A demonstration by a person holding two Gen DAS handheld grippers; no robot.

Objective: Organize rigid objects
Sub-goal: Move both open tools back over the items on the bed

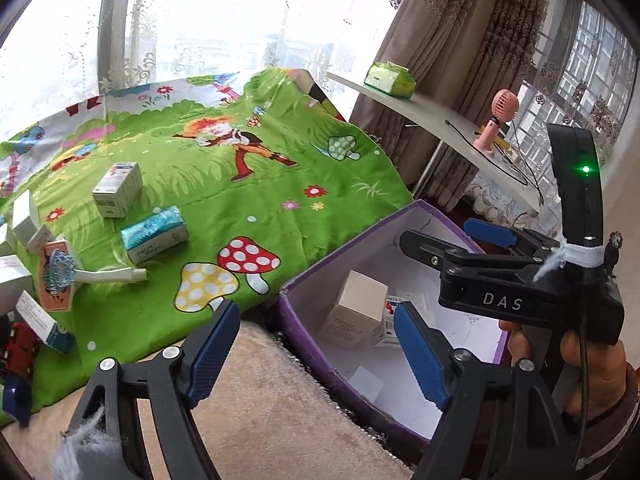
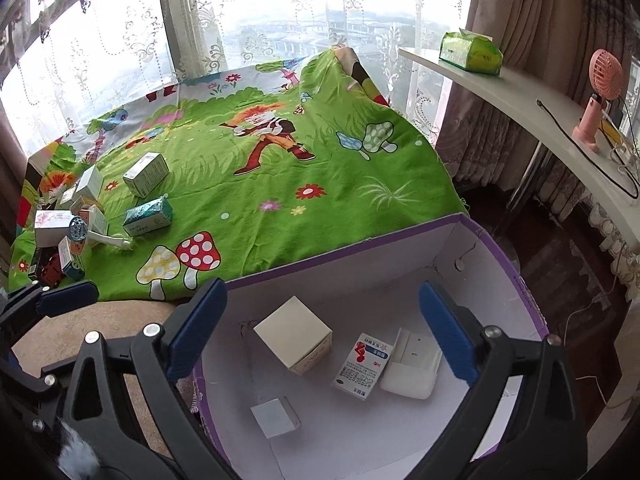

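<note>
1. Daylight is coming through lace curtains behind a bed surface that is wearing a green cartoon sheet [image 2: 256,200]; a white shelf [image 2: 520,96] is standing to the right.
2. Sitting at the sheet's near right corner, the purple box [image 2: 500,248] is lying open, white inside.
3. Resting on its floor are a cream cube carton [image 2: 294,334], a red-and-blue medicine packet [image 2: 358,366], a white case [image 2: 412,364] touching that packet, and a small white box [image 2: 276,418].
4. Waiting well apart at the sheet's far left is a pile of loose cartons [image 2: 64,224], with a teal packet [image 2: 148,216] and a white carton [image 2: 146,174] lying nearer the middle.
5. Hovering over the box, the right gripper [image 2: 324,340] is showing its fingers spread wide, nothing between them.
6. Beside the box rim, the left gripper [image 1: 316,354] is likewise standing apart and empty.
7. Judgement: the deposit is looking complete, so the next fetch is falling due. Taking the teal packet across its narrow faces and lowering it into bare floor should be avoiding toppling the cube.
</note>
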